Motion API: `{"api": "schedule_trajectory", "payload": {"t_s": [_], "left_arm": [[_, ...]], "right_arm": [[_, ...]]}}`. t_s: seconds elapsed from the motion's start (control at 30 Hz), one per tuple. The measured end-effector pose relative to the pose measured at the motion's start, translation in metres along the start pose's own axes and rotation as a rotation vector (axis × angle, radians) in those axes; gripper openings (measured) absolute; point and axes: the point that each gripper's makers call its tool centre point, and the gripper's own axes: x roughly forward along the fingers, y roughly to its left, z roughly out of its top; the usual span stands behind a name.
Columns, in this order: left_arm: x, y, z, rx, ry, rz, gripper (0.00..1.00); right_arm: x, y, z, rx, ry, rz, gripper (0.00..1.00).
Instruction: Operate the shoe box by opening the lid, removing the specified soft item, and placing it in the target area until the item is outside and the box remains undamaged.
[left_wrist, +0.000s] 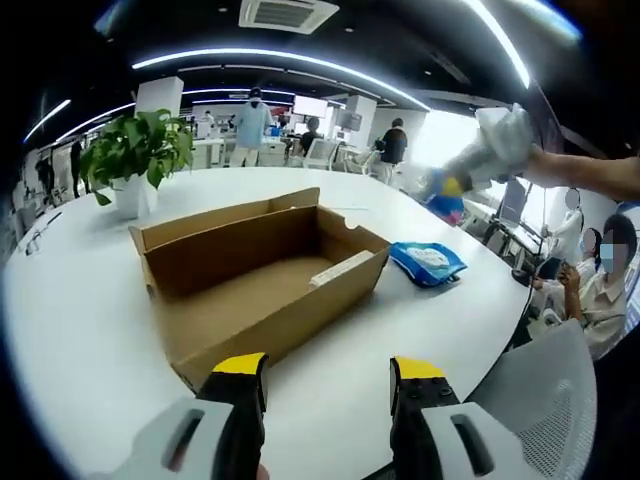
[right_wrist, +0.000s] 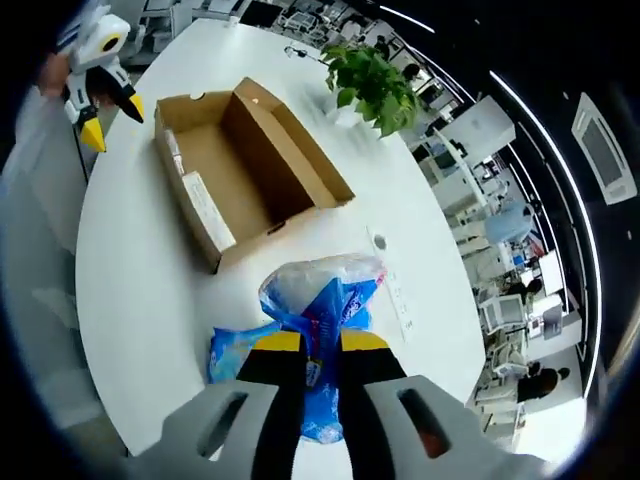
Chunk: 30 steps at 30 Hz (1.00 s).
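An open shoe box (left_wrist: 262, 268) is seen lying on a round white table (left_wrist: 80, 330), just beyond the yellow-tipped fingers (left_wrist: 240, 366) of the left gripper (left_wrist: 328, 372), whose jaws are held wide apart over the near table edge with nothing between them. The lid is already folded back and the box interior appears empty, so the opening step is judged complete, and no damage to the cardboard can be made out. To the right of those fingers and farther off, a blue soft pack (left_wrist: 427, 261) is seen resting on the table outside the box. In the right gripper view, the right gripper (right_wrist: 320, 345) is shown with its jaws drawn narrow onto a blue-and-clear soft bag (right_wrist: 325, 290), held above the table, while a second blue pack (right_wrist: 232, 352) lies on the table just left of the fingers (right_wrist: 280, 345). The box (right_wrist: 240, 165) is seen well ahead and to the left, beyond the fingertips. Removal is judged done; the held bag is still to be set down in the target area, whose limits cannot be told. Counted: one box, two soft packs, two grippers, one potted plant (left_wrist: 135, 155).
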Motion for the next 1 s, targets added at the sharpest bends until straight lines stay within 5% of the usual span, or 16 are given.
{"api": "schedule_trajectory", "payload": {"t_s": [0.27,0.43,0.73,1.0], "left_arm": [[0.000,0.000,0.001,-0.002,0.001,0.003,0.50],[0.000,-0.001,-0.001,-0.004,0.011,0.009,0.50],[0.001,0.001,-0.004,-0.002,0.028,0.023,0.50],[-0.001,0.002,-0.003,-0.006,0.032,0.034,0.50]], "right_arm": [[-0.012,0.000,-0.080,0.053,0.095,-0.006,0.07],[-0.019,0.000,-0.115,0.058,0.143,-0.003,0.07],[-0.026,-0.004,-0.152,0.115,0.183,0.004,0.07],[-0.022,0.008,-0.177,0.071,0.226,0.063,0.07]]}}
